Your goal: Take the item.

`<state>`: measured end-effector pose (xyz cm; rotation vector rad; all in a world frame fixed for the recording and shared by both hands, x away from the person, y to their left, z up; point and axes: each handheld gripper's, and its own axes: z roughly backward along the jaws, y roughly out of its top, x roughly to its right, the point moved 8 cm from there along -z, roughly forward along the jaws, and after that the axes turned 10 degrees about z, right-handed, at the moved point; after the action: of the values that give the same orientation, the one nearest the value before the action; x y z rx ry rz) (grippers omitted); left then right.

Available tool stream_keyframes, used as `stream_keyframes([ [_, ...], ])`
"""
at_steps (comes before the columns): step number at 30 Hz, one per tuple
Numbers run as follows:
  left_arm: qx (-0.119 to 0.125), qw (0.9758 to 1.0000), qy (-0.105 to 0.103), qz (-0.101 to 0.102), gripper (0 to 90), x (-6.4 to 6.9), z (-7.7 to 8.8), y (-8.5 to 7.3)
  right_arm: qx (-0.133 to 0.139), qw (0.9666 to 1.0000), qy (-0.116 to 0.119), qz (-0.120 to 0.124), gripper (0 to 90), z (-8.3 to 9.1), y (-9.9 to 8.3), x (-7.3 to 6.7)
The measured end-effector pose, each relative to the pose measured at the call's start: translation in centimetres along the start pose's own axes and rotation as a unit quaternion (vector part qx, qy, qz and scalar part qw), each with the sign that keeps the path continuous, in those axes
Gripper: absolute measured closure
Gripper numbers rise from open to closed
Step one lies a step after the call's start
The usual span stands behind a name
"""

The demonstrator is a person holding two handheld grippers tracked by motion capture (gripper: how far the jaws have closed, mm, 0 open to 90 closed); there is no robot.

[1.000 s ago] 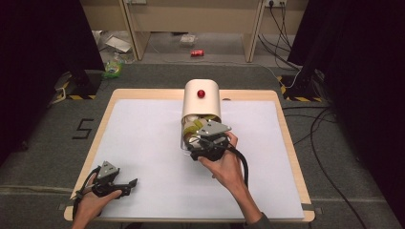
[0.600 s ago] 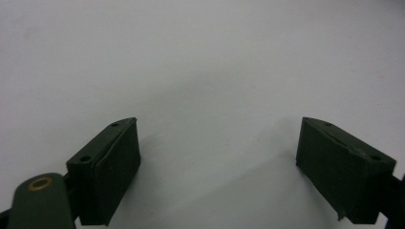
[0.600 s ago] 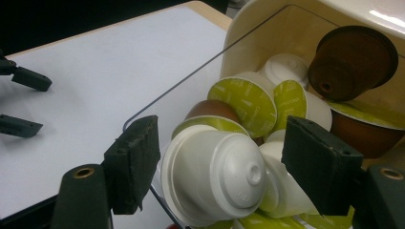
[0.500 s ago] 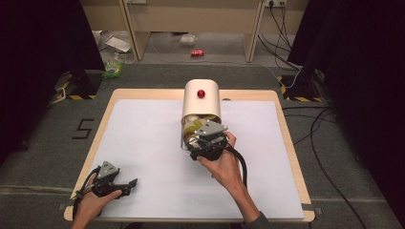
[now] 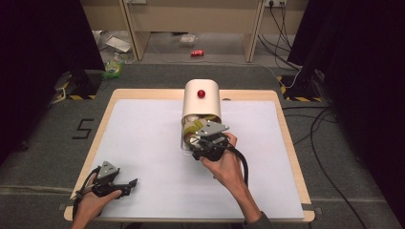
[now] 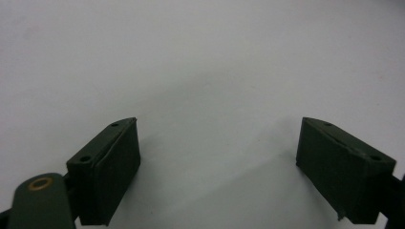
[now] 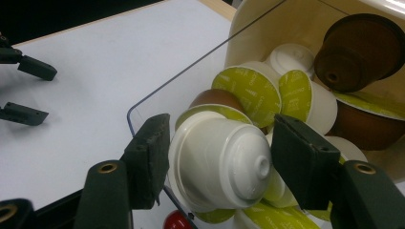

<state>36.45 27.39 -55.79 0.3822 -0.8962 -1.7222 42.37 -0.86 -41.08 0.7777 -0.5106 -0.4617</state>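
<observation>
A cream rounded container (image 5: 201,102) lies on the table with its clear drawer (image 7: 191,76) pulled out toward me. The drawer holds several coffee capsules, white, green-lidded and brown (image 7: 358,52). My right gripper (image 5: 195,139) reaches into the drawer. Its jaws have just been closing, and both pads now touch a white capsule (image 7: 224,157) that lies on its side between them. My left gripper (image 5: 132,187) rests near the table's front left corner, open, with bare white sheet between its jaws (image 6: 217,162). It also appears far off in the right gripper view (image 7: 28,90).
A white sheet (image 5: 143,138) covers the wooden table. A red knob (image 5: 201,93) sits on top of the container. A small red round thing (image 7: 176,220) shows below the drawer's front edge. Cables, dark stands and litter lie on the floor beyond the table.
</observation>
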Motion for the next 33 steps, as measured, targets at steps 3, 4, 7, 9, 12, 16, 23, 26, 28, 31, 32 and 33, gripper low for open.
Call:
stream_keyframes([
  [3, 0.0, 1.0, 0.0, 0.0, 14.2, 0.0, 0.0, 0.0, -0.001, 1.0, -0.001, -0.003, 40.1, 0.15, -0.02, 0.04],
  [4, 0.0, 1.0, 0.0, 0.0, 14.2, 0.01, 0.0, 0.0, -0.002, 1.0, -0.001, 0.0, 40.1, 0.22, -0.06, 0.12],
  [7, 0.0, 1.0, 0.0, 0.0, 14.2, 0.01, 0.0, -0.01, -0.001, 1.0, 0.004, -0.009, 39.9, 0.26, -0.12, 0.18],
  [9, 0.0, 1.0, 0.0, -0.001, 14.2, 0.01, 0.0, 0.0, -0.001, 0.9999, 0.004, -0.012, 39.3, 0.16, -0.16, 0.15],
  [12, 0.0, 1.0, 0.001, 0.0, 14.2, 0.02, 0.0, -0.01, 0.0, 0.9999, 0.002, -0.011, 39.6, -0.08, -0.17, 0.1],
  [16, 0.0, 1.0, 0.001, 0.0, 14.2, 0.02, 0.0, -0.01, 0.003, 0.9999, 0.005, -0.015, 40.2, -0.2, -0.2, 0.07],
  [23, 0.0, 1.0, 0.0, 0.0, 14.2, 0.0, 0.0, 0.0, 0.012, 0.9997, -0.002, -0.02, 40.5, 0.12, -0.01, 0.24],
  [26, 0.0, 1.0, 0.0, 0.0, 14.2, 0.02, 0.0, -0.01, 0.02, 0.9994, -0.002, -0.028, 40.5, 0.52, 0.16, 0.5],
  [28, 0.0, 1.0, 0.0, 0.0, 14.3, 0.0, 0.0, 0.0, 0.022, 0.9993, 0.0, -0.031, 40.5, 0.66, 0.14, 0.62],
  [31, 0.0, 1.0, 0.0, 0.0, 14.2, 0.02, 0.0, -0.01, 0.019, 0.9992, 0.004, -0.034, 40.5, 0.56, 0.03, 0.62],
  [32, 0.0, 1.0, 0.0, 0.0, 14.2, 0.02, 0.0, -0.01, 0.015, 0.9993, 0.005, -0.035, 40.4, 0.46, -0.06, 0.51],
  [33, 0.0, 1.0, 0.0, 0.0, 14.2, 0.01, 0.0, 0.0, 0.009, 0.9994, 0.007, -0.033, 40.4, 0.31, -0.15, 0.4],
])
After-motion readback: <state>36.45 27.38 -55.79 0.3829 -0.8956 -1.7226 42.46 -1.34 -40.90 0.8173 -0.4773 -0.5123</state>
